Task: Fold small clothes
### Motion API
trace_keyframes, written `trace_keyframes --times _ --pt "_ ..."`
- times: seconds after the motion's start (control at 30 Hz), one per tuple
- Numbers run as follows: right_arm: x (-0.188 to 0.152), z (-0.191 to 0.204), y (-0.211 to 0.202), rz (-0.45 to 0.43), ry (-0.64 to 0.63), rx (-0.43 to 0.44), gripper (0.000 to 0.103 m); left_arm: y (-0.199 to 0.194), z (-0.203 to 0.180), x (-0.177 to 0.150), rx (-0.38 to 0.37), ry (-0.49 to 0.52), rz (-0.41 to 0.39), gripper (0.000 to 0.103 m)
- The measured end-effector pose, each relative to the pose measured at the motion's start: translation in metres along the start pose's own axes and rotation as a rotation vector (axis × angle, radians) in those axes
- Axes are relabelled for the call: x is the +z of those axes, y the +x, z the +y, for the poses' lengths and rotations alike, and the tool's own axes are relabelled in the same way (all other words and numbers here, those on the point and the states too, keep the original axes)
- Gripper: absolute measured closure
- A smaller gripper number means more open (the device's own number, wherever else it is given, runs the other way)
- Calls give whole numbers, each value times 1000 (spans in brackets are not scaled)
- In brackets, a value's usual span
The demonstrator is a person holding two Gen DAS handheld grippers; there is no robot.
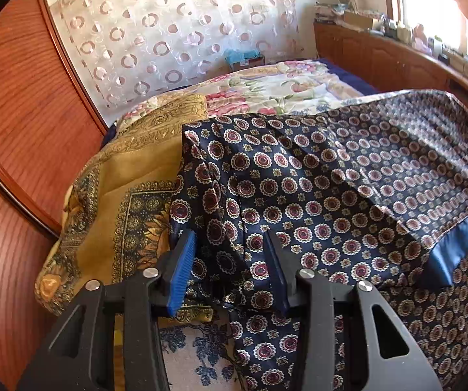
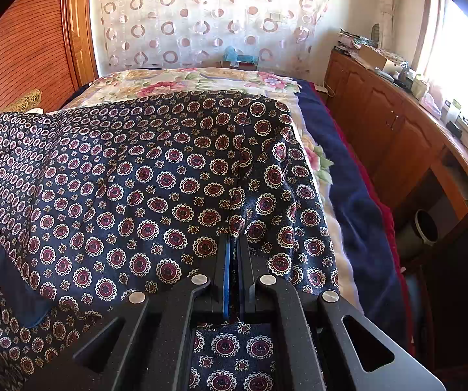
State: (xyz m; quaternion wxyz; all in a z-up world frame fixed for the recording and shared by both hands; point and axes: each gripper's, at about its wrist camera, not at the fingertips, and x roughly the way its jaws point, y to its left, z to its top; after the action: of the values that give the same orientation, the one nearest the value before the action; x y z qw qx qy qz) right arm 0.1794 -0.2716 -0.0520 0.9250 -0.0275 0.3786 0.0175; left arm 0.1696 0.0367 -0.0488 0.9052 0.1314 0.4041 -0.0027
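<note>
Navy medallion scarf (image 2: 142,176) stretches sideways between the grippers, right fingers (image 2: 225,280) clenched on it, left fingers (image 1: 183,267) released.

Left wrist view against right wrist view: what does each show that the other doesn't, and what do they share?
Only the left wrist view shows the yellow scarf beside the navy patterned cloth, and the left gripper, its fingers apart around a fold of that cloth. Only the right wrist view shows the right gripper shut on the cloth's edge, plus a grey bin on the floor. Both show the cloth, the floral bedspread and the curtain.
</note>
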Motion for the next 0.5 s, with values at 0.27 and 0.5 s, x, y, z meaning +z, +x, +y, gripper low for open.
trace_keyframes --times 0.27,0.5 --pt "0 0 0 -1 0 1 100 -13 13 1 21 -19 -34 100" --pt "-1 -12 -5 -13 30 77 102 -65 22 2 -201 -147 -150 100"
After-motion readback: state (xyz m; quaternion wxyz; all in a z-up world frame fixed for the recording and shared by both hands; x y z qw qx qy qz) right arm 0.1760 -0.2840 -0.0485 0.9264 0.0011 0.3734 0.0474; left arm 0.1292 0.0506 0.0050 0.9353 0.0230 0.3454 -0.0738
